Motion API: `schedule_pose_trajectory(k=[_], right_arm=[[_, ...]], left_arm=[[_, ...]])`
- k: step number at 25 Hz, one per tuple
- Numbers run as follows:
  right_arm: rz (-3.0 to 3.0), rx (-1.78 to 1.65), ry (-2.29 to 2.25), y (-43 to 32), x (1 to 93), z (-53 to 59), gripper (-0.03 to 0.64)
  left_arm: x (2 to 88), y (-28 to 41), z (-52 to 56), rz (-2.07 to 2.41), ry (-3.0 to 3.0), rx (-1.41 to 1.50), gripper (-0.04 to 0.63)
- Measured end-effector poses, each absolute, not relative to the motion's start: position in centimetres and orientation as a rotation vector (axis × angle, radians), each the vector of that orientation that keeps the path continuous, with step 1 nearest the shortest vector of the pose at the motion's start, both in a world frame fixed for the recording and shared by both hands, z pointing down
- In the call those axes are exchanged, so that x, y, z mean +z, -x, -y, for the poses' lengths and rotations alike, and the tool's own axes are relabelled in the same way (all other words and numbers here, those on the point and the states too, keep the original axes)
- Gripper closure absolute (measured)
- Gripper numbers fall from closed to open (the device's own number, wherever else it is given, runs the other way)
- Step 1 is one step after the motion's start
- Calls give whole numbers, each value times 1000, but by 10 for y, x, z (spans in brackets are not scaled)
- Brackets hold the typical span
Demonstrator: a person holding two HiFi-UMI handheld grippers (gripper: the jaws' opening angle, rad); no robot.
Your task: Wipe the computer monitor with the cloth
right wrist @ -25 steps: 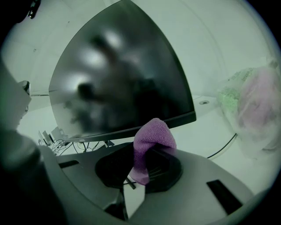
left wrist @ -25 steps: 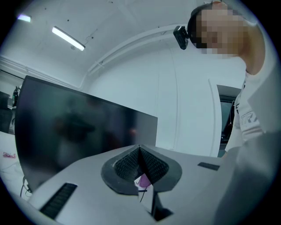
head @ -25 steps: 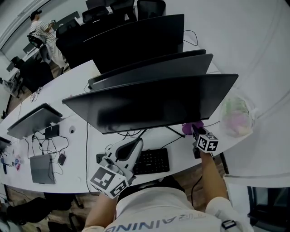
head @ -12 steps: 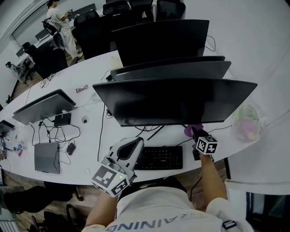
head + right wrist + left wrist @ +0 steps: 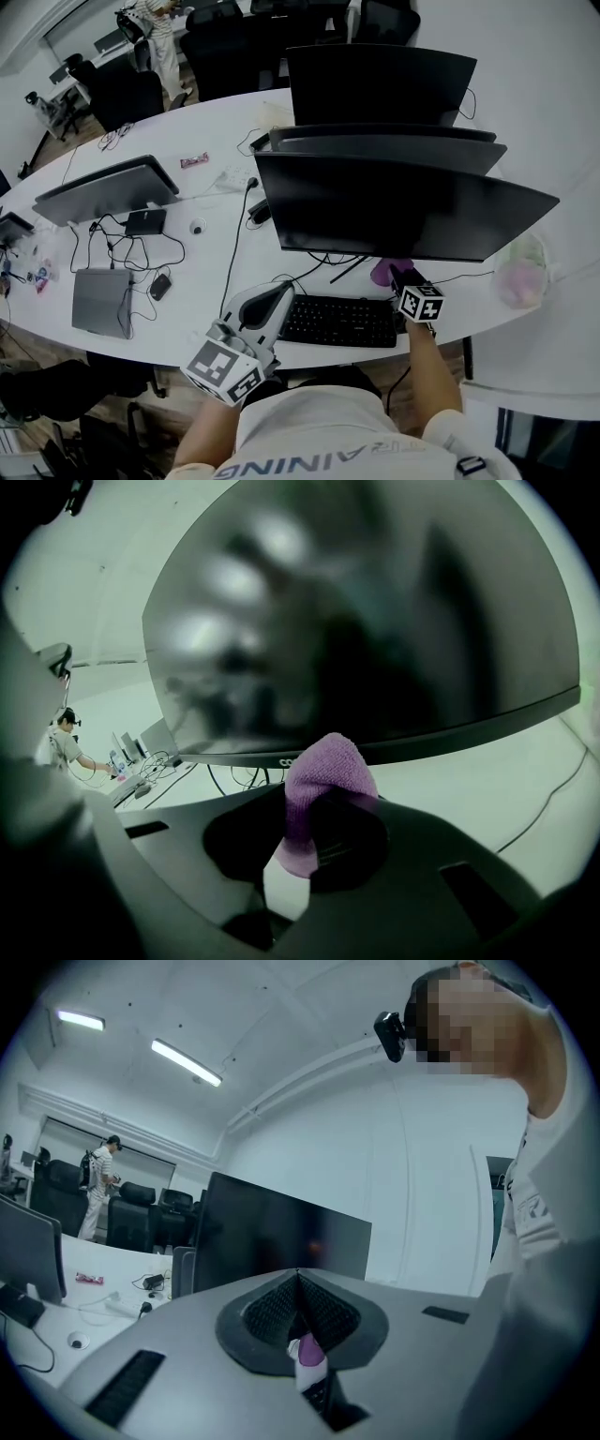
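Note:
The wide dark monitor (image 5: 403,211) stands on the white desk (image 5: 211,202) right in front of me. My right gripper (image 5: 401,278) is shut on a purple cloth (image 5: 382,272) just below the screen's lower edge, right of its stand. In the right gripper view the cloth (image 5: 323,780) bulges up between the jaws of the right gripper (image 5: 314,808), and the monitor (image 5: 375,621) fills the picture above it, close by. My left gripper (image 5: 267,305) hovers over the desk's front edge left of the keyboard, its jaws shut with nothing in them. The left gripper (image 5: 298,1283) points toward the monitor (image 5: 281,1237).
A black keyboard (image 5: 339,322) lies under the monitor. More monitors (image 5: 380,84) stand behind it. At the left are another monitor (image 5: 105,192), a laptop (image 5: 98,302) and cables (image 5: 127,248). A plastic bag (image 5: 520,272) sits at the right. Chairs and a person (image 5: 155,19) are far back.
The head view has swung left, so the monitors sit further right in the picture. Both grippers hold about the same places; the right stays shut on the cloth under the screen.

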State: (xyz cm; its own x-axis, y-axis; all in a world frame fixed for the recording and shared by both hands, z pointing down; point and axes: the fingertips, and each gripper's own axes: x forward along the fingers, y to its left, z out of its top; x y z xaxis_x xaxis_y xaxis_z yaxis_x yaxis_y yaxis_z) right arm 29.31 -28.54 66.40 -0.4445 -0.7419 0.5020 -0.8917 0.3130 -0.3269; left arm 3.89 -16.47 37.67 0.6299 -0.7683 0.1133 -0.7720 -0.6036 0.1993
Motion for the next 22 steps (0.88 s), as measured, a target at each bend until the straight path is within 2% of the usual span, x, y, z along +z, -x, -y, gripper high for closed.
schedule_pose_trajectory(k=[8, 22], right_arm=[[2355, 815, -1394, -220, 663, 286, 552], [2404, 801, -1267, -111, 653, 285, 552]], left_arm=[[377, 40, 158, 1414, -2552, 27, 588], [380, 109, 142, 1456, -2517, -8, 588]])
